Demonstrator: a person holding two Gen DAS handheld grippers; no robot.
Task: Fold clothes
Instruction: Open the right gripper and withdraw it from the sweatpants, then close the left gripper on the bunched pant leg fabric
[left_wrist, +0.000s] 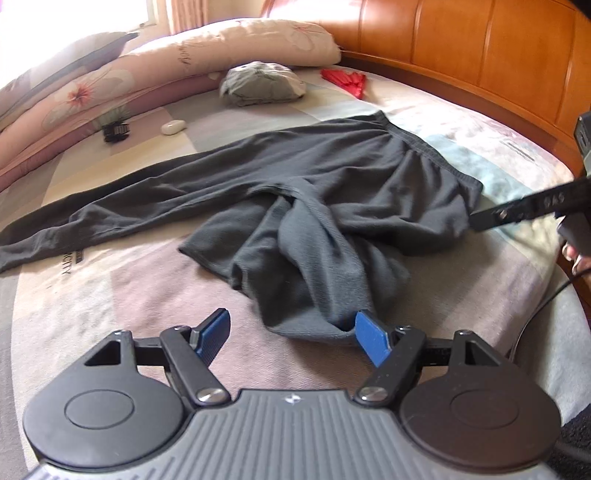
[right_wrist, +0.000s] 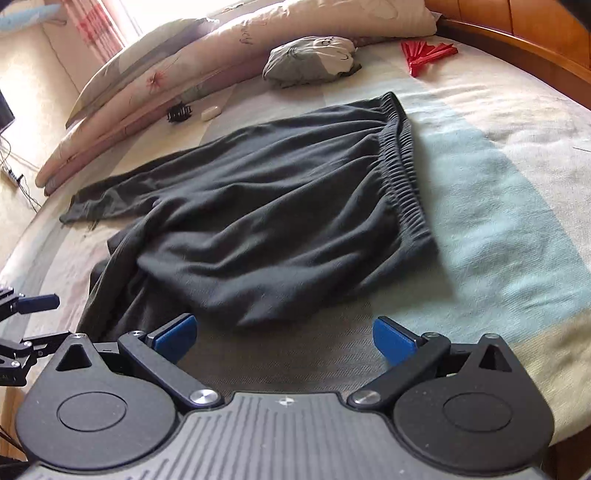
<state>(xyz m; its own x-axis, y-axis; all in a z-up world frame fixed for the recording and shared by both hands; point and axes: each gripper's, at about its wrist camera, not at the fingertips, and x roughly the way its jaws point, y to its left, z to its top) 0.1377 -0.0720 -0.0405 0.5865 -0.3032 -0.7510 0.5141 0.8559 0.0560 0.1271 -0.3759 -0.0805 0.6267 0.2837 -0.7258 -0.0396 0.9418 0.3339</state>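
Note:
Dark grey trousers (left_wrist: 332, 177) lie spread on the bed, with one leg stretched to the left and the other bunched up toward me. My left gripper (left_wrist: 291, 328) is open just above the sheet. The bunched leg's hem (left_wrist: 314, 325) lies between its jaws, against the right blue pad (left_wrist: 371, 339), and is not pinched. In the right wrist view the trousers (right_wrist: 277, 206) show their elastic waistband (right_wrist: 402, 158) on the right. My right gripper (right_wrist: 284, 328) stands wide open at the near edge of the hip part, with nothing held.
The patterned bedsheet (left_wrist: 129, 288) covers the bed. Long pillows (left_wrist: 147, 74) run along the far side, with a wooden headboard (left_wrist: 498, 55) to the right. Near them lie a folded grey garment (left_wrist: 262, 83), a red fan (left_wrist: 347, 79), a small white case (left_wrist: 173, 127) and a black clip (left_wrist: 116, 131).

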